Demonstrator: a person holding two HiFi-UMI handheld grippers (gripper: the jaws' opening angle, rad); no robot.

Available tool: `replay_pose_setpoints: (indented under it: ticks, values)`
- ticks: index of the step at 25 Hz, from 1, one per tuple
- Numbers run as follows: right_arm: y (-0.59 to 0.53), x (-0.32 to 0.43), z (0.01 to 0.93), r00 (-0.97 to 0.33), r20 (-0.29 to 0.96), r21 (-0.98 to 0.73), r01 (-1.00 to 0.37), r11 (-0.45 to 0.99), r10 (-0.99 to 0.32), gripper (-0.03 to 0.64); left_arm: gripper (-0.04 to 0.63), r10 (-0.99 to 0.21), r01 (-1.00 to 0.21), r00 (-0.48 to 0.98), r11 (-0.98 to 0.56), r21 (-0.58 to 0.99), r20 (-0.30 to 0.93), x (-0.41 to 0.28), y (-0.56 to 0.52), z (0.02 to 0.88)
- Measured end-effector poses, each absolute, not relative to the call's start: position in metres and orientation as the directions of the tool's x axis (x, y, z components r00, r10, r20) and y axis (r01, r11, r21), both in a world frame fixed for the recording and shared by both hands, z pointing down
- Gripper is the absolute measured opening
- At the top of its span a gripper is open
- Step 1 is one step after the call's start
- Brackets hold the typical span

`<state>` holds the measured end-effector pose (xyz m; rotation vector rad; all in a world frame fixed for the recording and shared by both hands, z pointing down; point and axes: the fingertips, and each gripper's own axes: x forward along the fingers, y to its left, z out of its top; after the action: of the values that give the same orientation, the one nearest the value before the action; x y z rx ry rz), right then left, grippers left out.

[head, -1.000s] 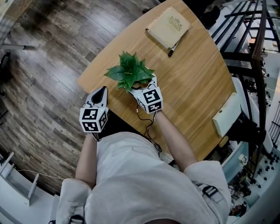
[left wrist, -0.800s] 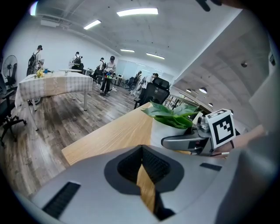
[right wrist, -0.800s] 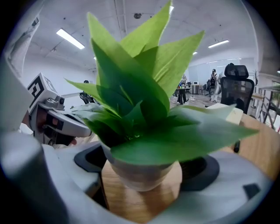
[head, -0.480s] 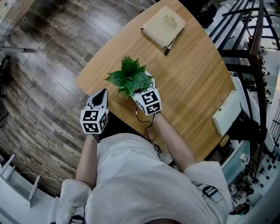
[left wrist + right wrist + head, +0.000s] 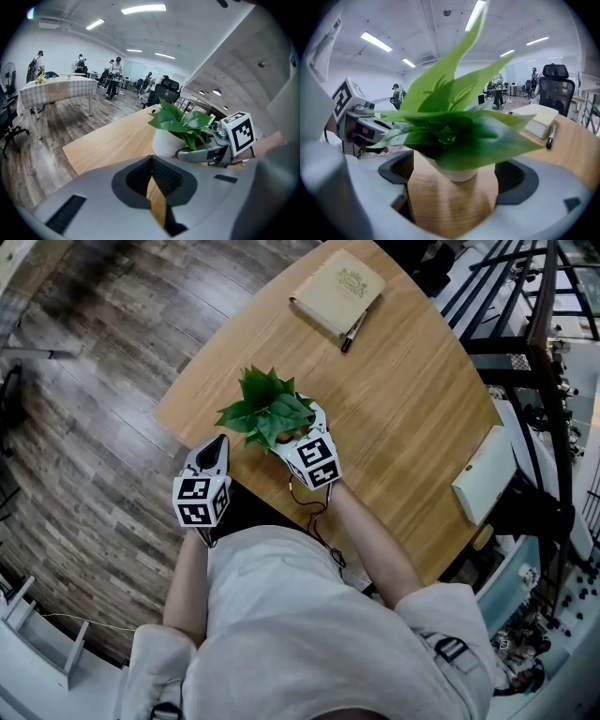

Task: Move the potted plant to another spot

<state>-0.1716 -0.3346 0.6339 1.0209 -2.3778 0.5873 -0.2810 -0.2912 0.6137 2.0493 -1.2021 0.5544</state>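
The potted plant [image 5: 262,409] has broad green leaves and a small white pot [image 5: 165,143]. It is at the near left part of the wooden table [image 5: 403,399]. My right gripper [image 5: 298,426] is shut on the pot, with one jaw on each side of it. In the right gripper view the leaves [image 5: 454,126] fill the middle, and the pot [image 5: 457,174] shows between the dark pads [image 5: 399,169]. My left gripper [image 5: 219,441] hangs just off the table's near edge, left of the plant. It is shut [image 5: 152,161] with nothing in it.
A tan notebook [image 5: 337,292] with a black pen [image 5: 352,332] beside it lies at the far end of the table. A white box [image 5: 483,474] sits at the right edge. Dark wood floor [image 5: 84,427] lies to the left. Black railings [image 5: 544,324] stand to the right.
The right gripper and the plant have shifted a little toward the table's near edge. The left gripper has stayed where it was.
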Motion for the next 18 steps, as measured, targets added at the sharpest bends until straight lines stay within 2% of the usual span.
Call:
replay_pose_setpoints:
  ticks: [12,18]
  values:
    - [-0.29,-0.125,0.643,-0.562,0.615,-0.23,-0.799,0.556,-0.554,0.523,0.012,-0.492,-0.841,0.529,-0.415,0.348,0.691,-0.238,-0.267,0.628]
    - [-0.267,-0.097,0.646,-0.508,0.63,-0.216,-0.841,0.496,-0.587,0.434,0.012,-0.425,-0.793,0.58,-0.492,0.361,0.695,-0.206,-0.253,0.63]
